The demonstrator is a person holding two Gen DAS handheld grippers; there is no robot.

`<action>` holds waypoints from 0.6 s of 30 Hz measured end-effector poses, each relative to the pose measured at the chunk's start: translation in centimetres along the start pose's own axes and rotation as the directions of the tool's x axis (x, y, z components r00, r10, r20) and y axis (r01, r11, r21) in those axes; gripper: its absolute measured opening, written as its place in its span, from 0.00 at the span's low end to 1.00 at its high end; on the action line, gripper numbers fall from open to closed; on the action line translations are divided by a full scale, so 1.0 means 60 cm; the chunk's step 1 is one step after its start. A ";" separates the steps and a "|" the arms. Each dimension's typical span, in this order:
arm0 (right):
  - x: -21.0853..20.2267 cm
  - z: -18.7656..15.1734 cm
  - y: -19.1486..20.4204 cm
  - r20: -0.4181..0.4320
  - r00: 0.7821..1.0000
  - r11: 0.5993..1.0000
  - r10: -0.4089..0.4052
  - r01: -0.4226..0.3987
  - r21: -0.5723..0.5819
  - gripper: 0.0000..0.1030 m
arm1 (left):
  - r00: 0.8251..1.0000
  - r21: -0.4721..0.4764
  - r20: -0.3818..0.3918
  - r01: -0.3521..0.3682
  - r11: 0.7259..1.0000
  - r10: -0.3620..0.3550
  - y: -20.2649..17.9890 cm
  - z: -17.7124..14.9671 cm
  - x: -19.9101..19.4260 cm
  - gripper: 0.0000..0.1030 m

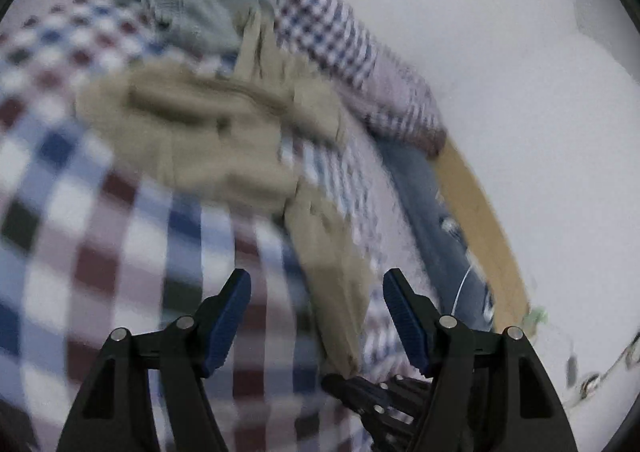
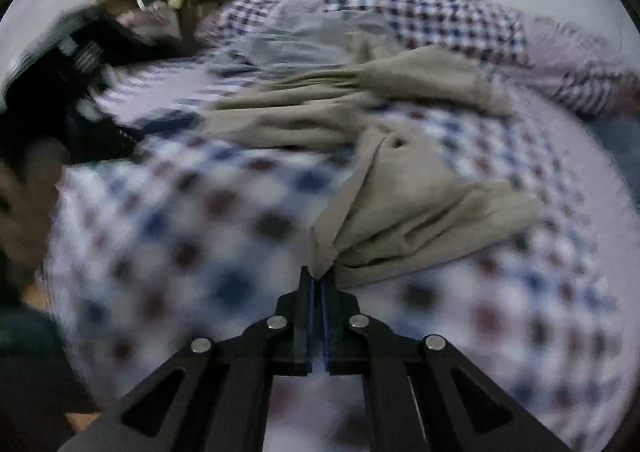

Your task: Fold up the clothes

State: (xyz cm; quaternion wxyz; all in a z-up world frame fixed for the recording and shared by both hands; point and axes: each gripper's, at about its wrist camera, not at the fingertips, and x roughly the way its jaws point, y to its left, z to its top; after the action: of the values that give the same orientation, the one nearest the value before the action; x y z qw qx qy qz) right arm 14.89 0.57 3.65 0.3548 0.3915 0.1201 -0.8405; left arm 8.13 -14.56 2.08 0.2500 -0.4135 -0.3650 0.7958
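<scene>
Khaki garment (image 2: 404,188), thin plain cloth, lies rumpled on a bed under a checked bedspread (image 2: 192,220) of white, blue and dark red squares. One part spreads in long creases toward the far side; the nearer part bunches into soft folds that draw down to a narrow pulled corner. A small dark hole or buttonhole shows near the middle.

Right gripper (image 2: 319,284): jaws pressed together, pinching that corner of the khaki cloth, which rises taut from the tips.

Left gripper (image 1: 316,316): jaws stand wide with nothing clamped; a strip of the khaki cloth runs down between them without touching either pad.

A grey garment (image 1: 192,0) lies crumpled beyond the khaki one, against a finer-checked quilt (image 1: 344,48). Both views are blurred.
</scene>
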 end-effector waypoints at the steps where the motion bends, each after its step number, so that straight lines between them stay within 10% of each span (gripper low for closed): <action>1: -0.005 -0.007 0.013 0.002 0.999 0.999 0.044 -0.044 0.026 0.01 | 1.000 -0.006 -0.024 -0.015 1.000 0.014 0.002 -0.018 0.003 0.70; 8: -0.028 -0.065 0.104 -0.041 0.934 0.933 0.355 -0.352 0.077 0.04 | 0.998 0.005 -0.017 -0.066 0.998 0.066 0.005 -0.094 -0.041 0.70; 12: -0.065 -0.096 0.150 -0.095 0.923 0.924 0.372 -0.378 -0.054 0.04 | 0.999 -0.025 0.016 -0.036 0.999 0.037 0.007 -0.107 -0.058 0.70; 18: -0.132 -0.104 0.038 0.087 0.953 0.944 0.290 -0.300 0.134 0.20 | 1.000 -0.029 0.005 0.000 1.000 0.000 -0.018 -0.105 -0.006 0.70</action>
State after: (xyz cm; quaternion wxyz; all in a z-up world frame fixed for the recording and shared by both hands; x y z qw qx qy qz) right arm 23.56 5.89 5.58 0.4509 0.4020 -0.0134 -0.7968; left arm 13.73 -11.83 0.62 0.2429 -0.4151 -0.3771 0.7915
